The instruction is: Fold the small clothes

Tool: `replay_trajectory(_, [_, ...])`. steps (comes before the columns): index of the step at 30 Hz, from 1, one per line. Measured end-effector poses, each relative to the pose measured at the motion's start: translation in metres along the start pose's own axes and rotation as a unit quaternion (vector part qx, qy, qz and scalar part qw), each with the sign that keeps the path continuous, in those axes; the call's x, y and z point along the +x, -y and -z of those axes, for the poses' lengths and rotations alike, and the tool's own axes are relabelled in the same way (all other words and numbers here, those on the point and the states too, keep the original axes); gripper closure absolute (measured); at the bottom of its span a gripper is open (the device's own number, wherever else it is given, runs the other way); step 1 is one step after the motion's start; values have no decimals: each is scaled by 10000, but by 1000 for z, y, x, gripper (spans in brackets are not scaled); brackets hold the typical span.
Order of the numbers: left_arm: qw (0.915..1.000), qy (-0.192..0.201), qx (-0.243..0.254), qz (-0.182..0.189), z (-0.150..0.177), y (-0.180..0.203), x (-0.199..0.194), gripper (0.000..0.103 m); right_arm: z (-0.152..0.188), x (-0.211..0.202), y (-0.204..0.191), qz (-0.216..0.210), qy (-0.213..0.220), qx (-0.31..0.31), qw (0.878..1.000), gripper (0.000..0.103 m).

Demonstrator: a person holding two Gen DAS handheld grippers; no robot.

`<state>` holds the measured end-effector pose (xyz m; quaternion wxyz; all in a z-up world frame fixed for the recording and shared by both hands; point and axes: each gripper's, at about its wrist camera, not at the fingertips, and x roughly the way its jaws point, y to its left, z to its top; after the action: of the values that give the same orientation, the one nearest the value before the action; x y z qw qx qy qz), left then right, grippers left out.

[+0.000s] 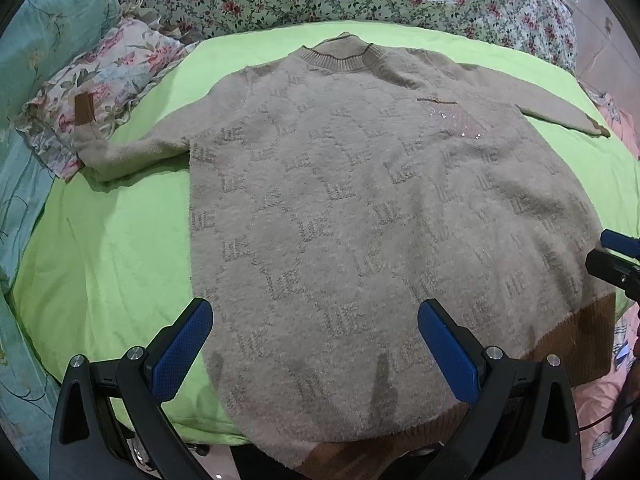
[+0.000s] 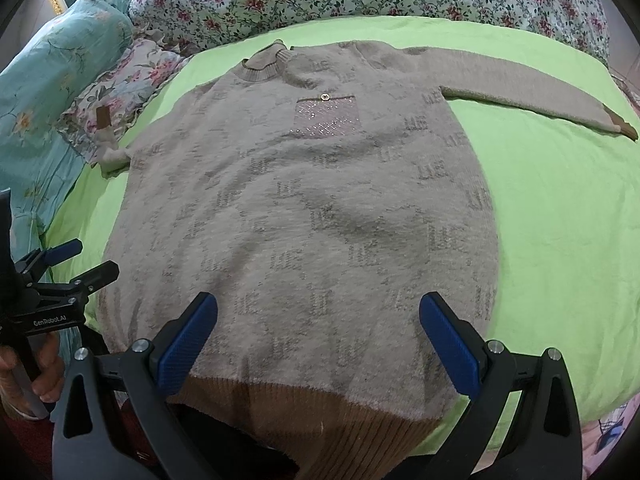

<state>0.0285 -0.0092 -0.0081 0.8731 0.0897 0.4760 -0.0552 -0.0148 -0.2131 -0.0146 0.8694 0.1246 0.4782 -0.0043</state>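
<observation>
We have folded nothing yet: the beige sweater [image 2: 304,208] lies flat and face up on the green sheet [image 2: 560,220], sleeves spread, while our left gripper [image 1: 316,320] and right gripper [image 2: 318,312] hover spread and empty over its hem.

The fuzzy beige knitted sweater [image 1: 340,208] lies flat on the lime-green sheet [image 1: 112,264], collar toward the far edge. The left gripper [image 1: 316,344] hovers wide open above its hem.
</observation>
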Motion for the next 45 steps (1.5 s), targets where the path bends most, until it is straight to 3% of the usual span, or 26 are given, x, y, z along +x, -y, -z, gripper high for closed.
replay_trajectory(6, [9999, -38, -38, -107, -5, -5, 6, 0, -3, 2, 7, -96, -70, 137, 9998, 2])
replay_trajectory(12, [9992, 9, -387, 53, -24, -24, 14, 0, -19, -4, 44, -11, 182, 434, 9989, 2])
replay_trajectory(17, [9978, 48, -652, 67, -52, -39, 25, 1, -52, -13, 120, 124, 527, 1125, 9922, 2])
replay_trajectory(22, [9976, 175, -662, -54, -80, -45, 29, 1, -91, -25, 230, 663, 1139, 2118, 9684, 4])
replay_trajectory(29, [9982, -39, -583, -159, -95, -39, 54, 1, -127, -16, 353, 1611, 1363, 3292, 9204, 39])
replay_trajectory(33, [9979, -274, -557, -166, -97, -34, 74, 1, -136, -7, 399, 1720, 1540, 3723, 8990, 44])
replay_trajectory(34, [9978, -325, -550, -167, -97, -33, 78, 1, -134, -8, 406, 1726, 1604, 3807, 8942, 49])
replay_trajectory(36, [9976, -379, -553, -147, -96, -32, 84, 1, -141, -7, 416, 1778, 1759, 3893, 8865, 69])
replay_trajectory(37, [9976, -392, -561, -133, -96, -33, 86, 1, -143, -8, 417, 1810, 1772, 3854, 8873, 89])
replay_trajectory(38, [9975, -406, -570, -120, -96, -33, 88, 0, -150, -5, 418, 1723, 1729, 3832, 8908, 95])
replay_trajectory(41, [9972, -407, -626, -73, -94, -36, 90, 1, -168, -4, 391, 1459, 1828, 3461, 9086, 95])
replay_trajectory(45, [9964, -433, -725, 35, -88, -40, 90, 1, -191, -1, 304, 713, 1914, 2619, 9432, 96])
